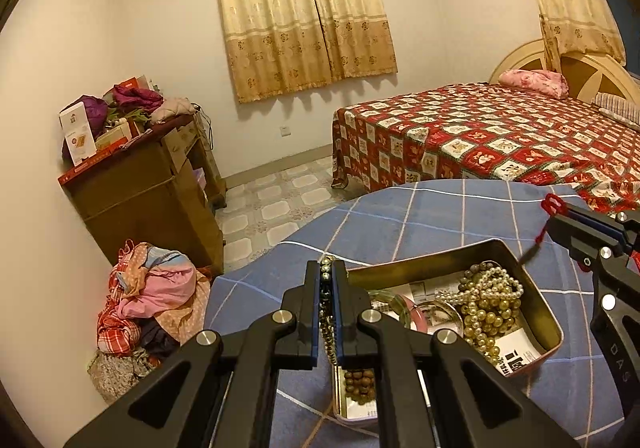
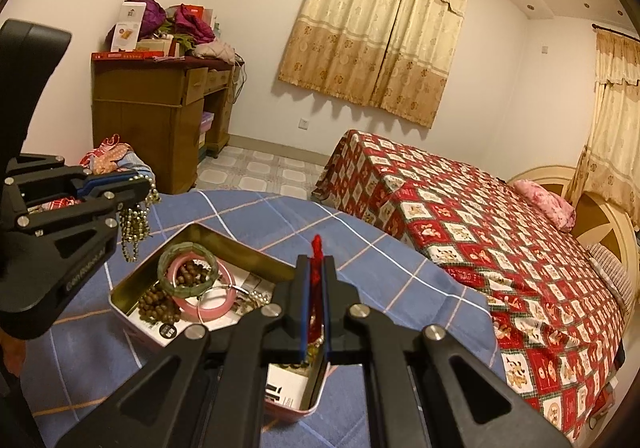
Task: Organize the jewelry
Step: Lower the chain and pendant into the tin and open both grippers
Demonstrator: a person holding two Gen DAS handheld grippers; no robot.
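An open metal tin point(image 1: 538, 302) point(image 2: 132, 286) sits on the blue checked cloth. It holds a pearl necklace point(image 1: 490, 298), brown wooden beads point(image 2: 160, 302), a green bangle point(image 2: 186, 268) and a pink bangle point(image 2: 218, 302). My left gripper point(image 1: 329, 268) point(image 2: 140, 188) is shut on a dark bead strand point(image 1: 327, 312) point(image 2: 134, 228), which hangs over the tin's left edge. My right gripper point(image 2: 316, 262) point(image 1: 554, 216) is shut on a red cord bracelet point(image 2: 317, 268) point(image 1: 551, 204) above the tin's right side.
The table's blue cloth point(image 1: 420, 220) ends at a round edge. Behind it stand a bed with a red patterned cover point(image 1: 500, 136), a wooden desk piled with clutter point(image 1: 152, 176) and a heap of clothes point(image 1: 152, 296) on the floor.
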